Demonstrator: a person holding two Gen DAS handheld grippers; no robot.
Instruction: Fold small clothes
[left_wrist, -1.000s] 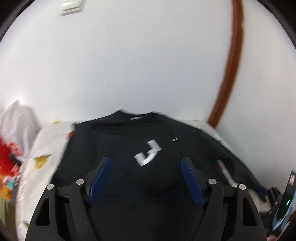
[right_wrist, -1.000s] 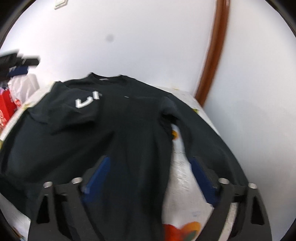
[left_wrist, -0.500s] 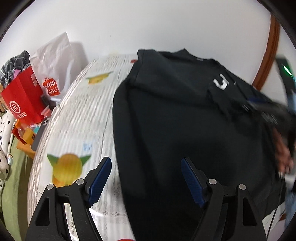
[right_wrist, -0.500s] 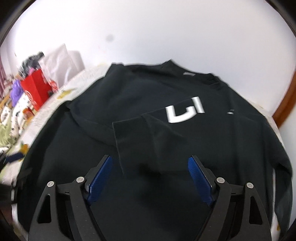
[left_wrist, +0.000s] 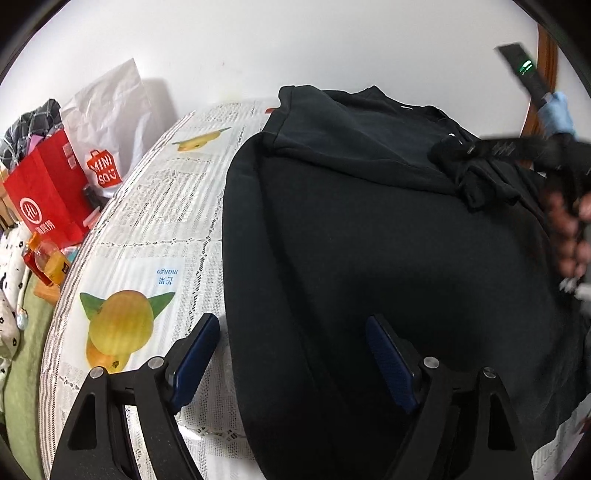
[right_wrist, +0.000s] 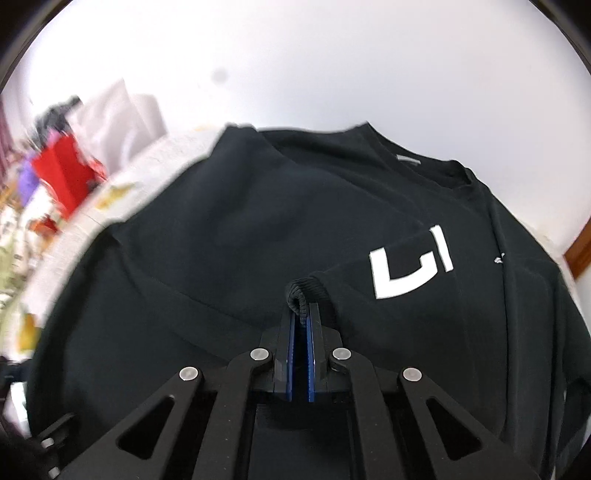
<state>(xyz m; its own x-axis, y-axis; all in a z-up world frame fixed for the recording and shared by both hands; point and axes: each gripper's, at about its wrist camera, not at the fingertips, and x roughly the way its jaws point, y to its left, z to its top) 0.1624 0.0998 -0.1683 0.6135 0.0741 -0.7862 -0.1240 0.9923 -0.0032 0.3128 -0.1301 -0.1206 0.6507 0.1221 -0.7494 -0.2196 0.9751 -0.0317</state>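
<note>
The black sweatshirt (left_wrist: 388, 240) lies spread over the tabletop (left_wrist: 159, 221), which wears a white cloth printed with yellow fruit; the neckline points toward the white wall. Its sleeve, marked with a white logo (right_wrist: 410, 267), is folded across the chest. The right hand-held gripper (right_wrist: 300, 317) has its jaws just closed, and its blue pads pinch the ribbed cuff (right_wrist: 301, 291) of that sleeve, the cuff bunching up just past the fingertips. In the left wrist view the same gripper shows at the right edge, blurred, with the person's hand (left_wrist: 569, 229) behind it. The left hand-held gripper (left_wrist: 291, 332) stands wide, its jaws having just eased a little further apart, holding nothing; it straddles the sweatshirt's side edge near the hem, one blue pad (left_wrist: 195, 354) over the bare cloth, the other over dark fabric. Whether the pads touch the surface I cannot tell. Beyond the tabletop's far side stand a red bag (left_wrist: 48, 192) and a white shopping bag (left_wrist: 107, 129).
</note>
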